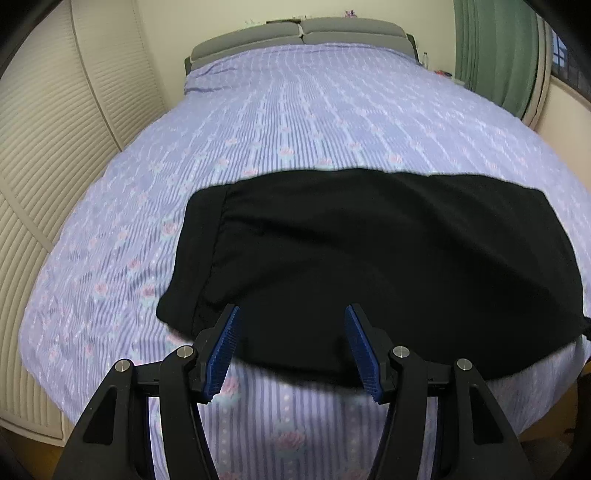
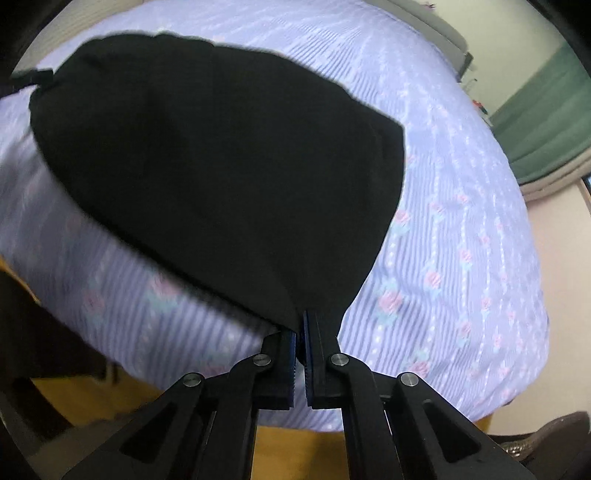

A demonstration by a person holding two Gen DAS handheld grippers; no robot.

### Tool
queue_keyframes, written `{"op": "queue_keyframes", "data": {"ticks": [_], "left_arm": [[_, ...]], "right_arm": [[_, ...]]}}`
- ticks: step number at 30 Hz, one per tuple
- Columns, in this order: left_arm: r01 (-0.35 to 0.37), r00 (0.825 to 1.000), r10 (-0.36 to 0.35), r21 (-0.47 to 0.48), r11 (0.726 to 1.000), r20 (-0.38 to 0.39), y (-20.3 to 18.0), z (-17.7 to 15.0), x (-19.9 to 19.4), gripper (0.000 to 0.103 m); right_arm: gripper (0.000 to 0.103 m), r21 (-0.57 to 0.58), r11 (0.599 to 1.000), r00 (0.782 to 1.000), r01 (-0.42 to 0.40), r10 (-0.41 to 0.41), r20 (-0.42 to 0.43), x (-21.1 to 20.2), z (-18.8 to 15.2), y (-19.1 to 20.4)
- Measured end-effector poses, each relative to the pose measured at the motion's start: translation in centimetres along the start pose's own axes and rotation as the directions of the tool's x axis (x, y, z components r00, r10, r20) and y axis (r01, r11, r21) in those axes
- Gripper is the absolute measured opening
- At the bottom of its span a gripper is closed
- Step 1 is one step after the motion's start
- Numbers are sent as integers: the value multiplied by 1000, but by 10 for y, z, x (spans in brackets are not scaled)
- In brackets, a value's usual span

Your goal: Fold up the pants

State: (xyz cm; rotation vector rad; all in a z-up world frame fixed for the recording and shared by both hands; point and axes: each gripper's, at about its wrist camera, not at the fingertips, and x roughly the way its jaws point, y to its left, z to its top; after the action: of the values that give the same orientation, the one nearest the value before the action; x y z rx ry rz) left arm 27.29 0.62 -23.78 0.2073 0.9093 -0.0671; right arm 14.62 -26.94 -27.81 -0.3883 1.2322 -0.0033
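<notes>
Black pants (image 1: 369, 258) lie flat across the near end of a bed, folded into a broad band, with a seamed hem or waistband (image 1: 203, 240) at their left end. My left gripper (image 1: 292, 310) hovers over the pants' near edge, open, its blue pads (image 1: 225, 347) apart with nothing pinched between them. In the right wrist view the pants (image 2: 221, 147) spread away from my right gripper (image 2: 301, 315), which is shut on their near right corner. The cloth there rises off the bedspread into the jaws.
The bed wears a lilac striped bedspread (image 1: 295, 110) with small pink flowers, and a grey headboard (image 1: 303, 33) stands at the far end. Louvred cream doors (image 1: 44, 129) run along the left, a green curtain (image 1: 491, 55) hangs at the right. Wooden floor (image 2: 295, 454) lies below the bed's edge.
</notes>
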Motion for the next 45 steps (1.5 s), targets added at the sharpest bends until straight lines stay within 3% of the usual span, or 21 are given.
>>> {"op": "queue_keyframes", "data": {"ticks": [4, 6, 7, 8, 11, 17, 25, 28, 31, 36, 40, 42, 45], "left_arm": [[-14, 1000, 13, -37, 999, -12, 10, -7, 4, 58], [-16, 1000, 16, -41, 999, -6, 14, -7, 3, 58], [-17, 1000, 17, -40, 999, 0, 16, -6, 0, 58], [-17, 1000, 17, -39, 999, 5, 17, -6, -1, 58], [-19, 1000, 20, -47, 999, 21, 26, -4, -5, 58], [-30, 1000, 29, -157, 987, -8, 63, -7, 9, 58], [84, 992, -107, -300, 950, -61, 97, -14, 50, 58], [124, 982, -168, -375, 919, -88, 104, -20, 61, 58], [154, 970, -226, -480, 863, -94, 115, -27, 65, 58], [178, 963, -258, -531, 828, -78, 118, -26, 71, 58], [201, 957, -286, -598, 776, -49, 125, -20, 79, 57], [205, 957, -288, -611, 764, -39, 126, -19, 82, 52], [200, 960, -276, -604, 771, -35, 124, -16, 77, 44]], "right_arm": [[8, 17, 999, 999, 49, -49, -1, 1, 4, 3], [21, 32, 996, 996, 88, -89, 8, -6, 8, 7], [36, 39, 994, 994, 104, -105, 27, -13, 9, 9], [44, 44, 993, 993, 105, -107, 42, -20, 9, 11], [52, 66, 990, 988, 125, -130, 78, -41, 13, 15], [52, 108, 990, 978, 95, -113, 176, -66, 37, 32], [52, 131, 991, 965, 31, -64, 256, -69, 89, 66], [52, 145, 989, 961, 9, -49, 271, -69, 106, 73], [52, 151, 989, 957, -6, -38, 286, -68, 109, 74], [52, 167, 985, 951, -39, -14, 309, -74, 140, 70], [52, 174, 983, 946, -57, -3, 324, -78, 161, 76], [52, 178, 982, 944, -67, 5, 329, -82, 162, 83], [52, 177, 981, 942, -82, 18, 334, -86, 170, 90]]}}
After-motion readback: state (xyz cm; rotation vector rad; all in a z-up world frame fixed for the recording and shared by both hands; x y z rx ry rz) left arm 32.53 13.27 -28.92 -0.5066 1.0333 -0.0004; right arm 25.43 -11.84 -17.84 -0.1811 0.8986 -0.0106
